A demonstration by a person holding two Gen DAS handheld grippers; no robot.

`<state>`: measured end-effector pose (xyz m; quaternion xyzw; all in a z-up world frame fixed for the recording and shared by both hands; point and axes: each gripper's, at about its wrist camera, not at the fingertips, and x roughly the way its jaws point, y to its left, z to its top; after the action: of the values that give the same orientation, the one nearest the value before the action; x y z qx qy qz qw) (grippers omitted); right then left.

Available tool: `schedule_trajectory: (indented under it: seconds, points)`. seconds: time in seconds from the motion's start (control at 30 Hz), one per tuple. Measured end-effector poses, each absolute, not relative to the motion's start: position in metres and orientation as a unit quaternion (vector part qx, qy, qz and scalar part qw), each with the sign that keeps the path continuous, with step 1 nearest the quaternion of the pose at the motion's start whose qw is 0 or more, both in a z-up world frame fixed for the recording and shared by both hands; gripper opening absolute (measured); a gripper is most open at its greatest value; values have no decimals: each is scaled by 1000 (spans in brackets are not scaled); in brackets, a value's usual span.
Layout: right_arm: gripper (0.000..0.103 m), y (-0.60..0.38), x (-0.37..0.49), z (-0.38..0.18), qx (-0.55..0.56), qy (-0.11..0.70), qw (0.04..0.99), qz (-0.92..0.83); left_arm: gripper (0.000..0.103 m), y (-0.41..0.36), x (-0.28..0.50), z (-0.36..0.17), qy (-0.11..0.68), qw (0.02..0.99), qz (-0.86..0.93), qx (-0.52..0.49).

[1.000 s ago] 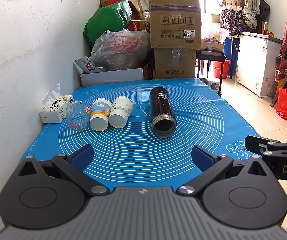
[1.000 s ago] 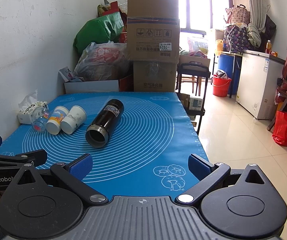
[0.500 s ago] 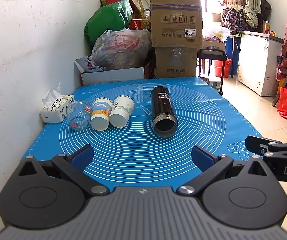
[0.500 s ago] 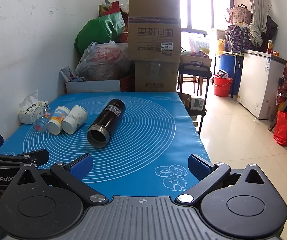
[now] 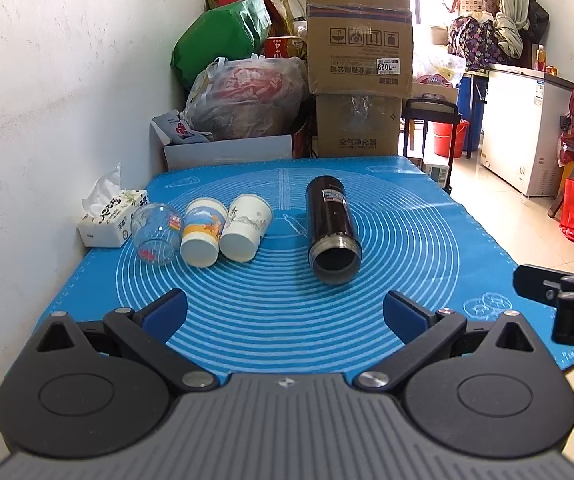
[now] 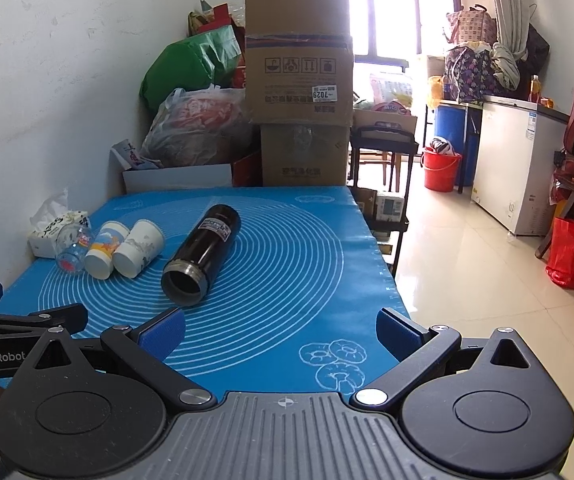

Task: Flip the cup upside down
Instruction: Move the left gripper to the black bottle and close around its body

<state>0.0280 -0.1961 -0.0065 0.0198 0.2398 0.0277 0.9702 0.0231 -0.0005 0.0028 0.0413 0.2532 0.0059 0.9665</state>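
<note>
A black thermos cup (image 5: 331, 229) lies on its side on the blue mat (image 5: 407, 248), open mouth toward me; it also shows in the right wrist view (image 6: 201, 255). Left of it lie three cups on their sides: a clear glass (image 5: 155, 233), a paper cup with a blue and orange print (image 5: 203, 232) and a white paper cup (image 5: 245, 227). My left gripper (image 5: 285, 312) is open and empty, near the mat's front edge. My right gripper (image 6: 281, 330) is open and empty, over the mat's front right part.
A tissue box (image 5: 109, 216) sits against the white wall at the mat's left. Cardboard boxes (image 5: 359, 60) and full bags (image 5: 243, 100) stand behind the table. The table's right edge drops to a tiled floor (image 6: 467, 280). The other gripper shows at each view's side.
Both grippers have edged slightly toward the cups; the view is almost unchanged. Nothing on the mat has moved.
</note>
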Motion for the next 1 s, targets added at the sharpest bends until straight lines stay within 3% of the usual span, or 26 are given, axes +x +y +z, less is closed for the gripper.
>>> schedule_trajectory:
  seconds: [0.73,1.0]
  points:
    - [103,-238,177,-26,18,273,962,7,102,-37,221,-17,317,946,4,62]
    - [103,-244,209,-47,23,295,955,10,102,-52,292,-36,399,913,3,84]
